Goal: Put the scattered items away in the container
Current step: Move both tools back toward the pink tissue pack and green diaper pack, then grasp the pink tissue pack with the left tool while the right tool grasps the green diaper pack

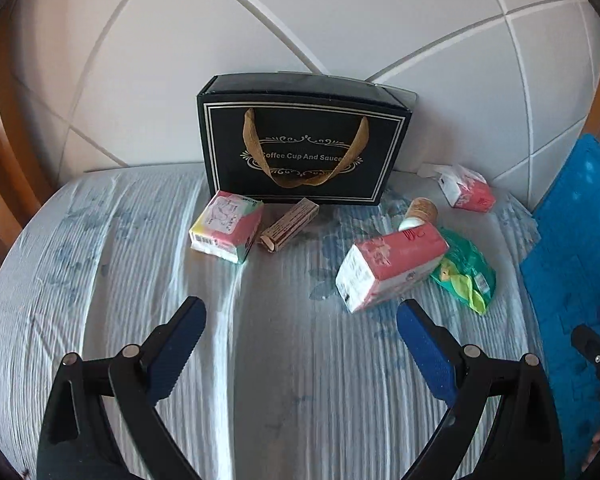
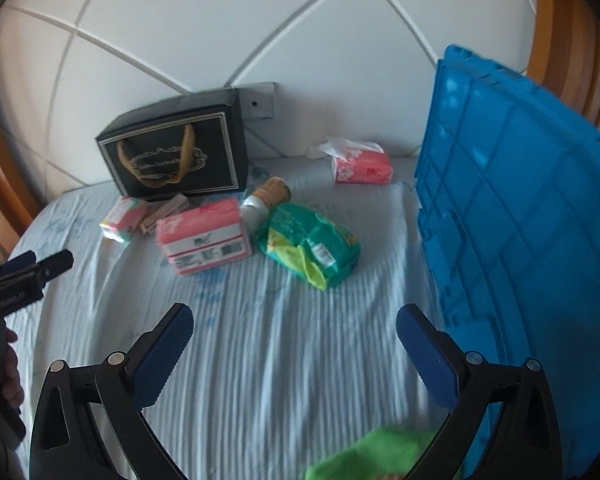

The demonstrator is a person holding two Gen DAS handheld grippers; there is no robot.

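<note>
Items lie scattered on a striped bed sheet [image 1: 260, 360]. A large pink tissue pack [image 1: 388, 266] [image 2: 204, 242] lies mid-bed, a green packet [image 1: 464, 272] [image 2: 312, 242] to its right. A paper cup [image 1: 418, 214] [image 2: 270, 196] lies behind them. A small pastel tissue pack [image 1: 226, 226] [image 2: 124, 218] and a brown stick box [image 1: 288, 224] [image 2: 164, 212] lie before a black gift bag [image 1: 304, 140] [image 2: 176, 152]. An opened pink tissue pack [image 1: 466, 190] [image 2: 360, 166] lies far right. The blue crate [image 2: 520, 240] [image 1: 572, 264] stands at the right. My left gripper [image 1: 300, 332] and right gripper [image 2: 294, 336] are open and empty, short of the items.
A white padded headboard [image 1: 300, 20] rises behind the bed, with wooden framing [image 1: 4, 132] at the sides. A light green item [image 2: 364, 460] lies at the near edge under my right gripper. The left gripper's tip shows at the left of the right wrist view [image 2: 40, 268].
</note>
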